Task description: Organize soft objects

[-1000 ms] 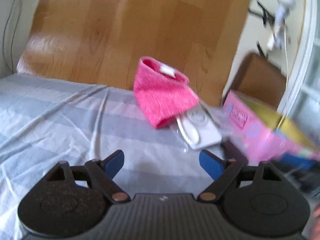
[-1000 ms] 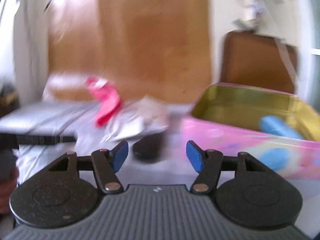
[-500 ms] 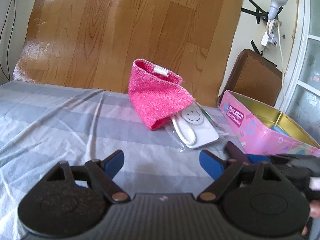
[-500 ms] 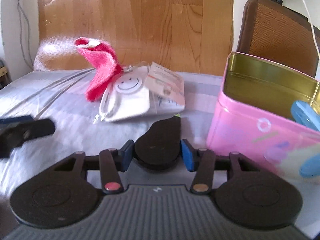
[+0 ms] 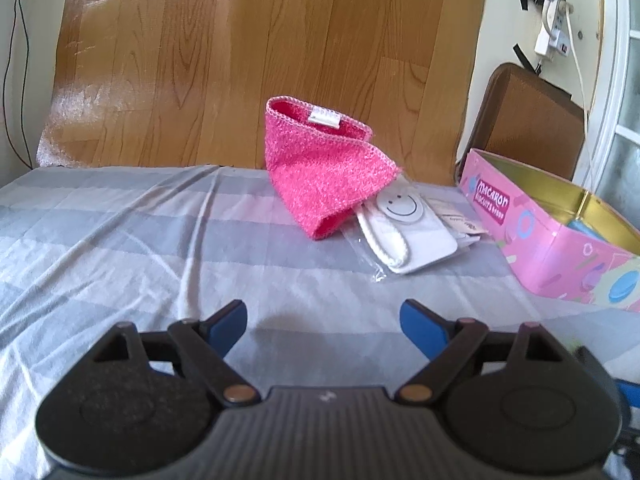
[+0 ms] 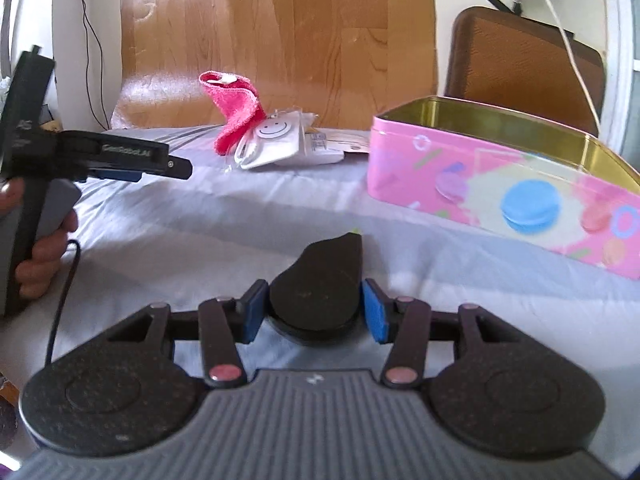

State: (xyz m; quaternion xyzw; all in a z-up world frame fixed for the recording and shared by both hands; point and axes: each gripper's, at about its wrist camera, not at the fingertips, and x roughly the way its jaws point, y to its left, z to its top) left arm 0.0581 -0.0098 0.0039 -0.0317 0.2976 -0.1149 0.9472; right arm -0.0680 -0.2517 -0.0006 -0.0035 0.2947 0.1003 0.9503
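A pink knitted cloth stands crumpled at the far side of the bed, and it also shows in the right wrist view. A white smiley pouch in a plastic bag leans against it. My left gripper is open and empty, well short of the cloth. My right gripper is shut on a black avocado-shaped soft object, held just above the sheet. The left gripper also shows in the right wrist view, at the left, held by a hand.
An open pink macaron tin with a gold inside stands on the right of the bed; in the right wrist view it is ahead and right. A wooden panel rises behind the grey striped sheet.
My right gripper closed on the black soft object and pulled back with it, away from the tin. My left gripper steadied and stayed open, facing the pink cloth.
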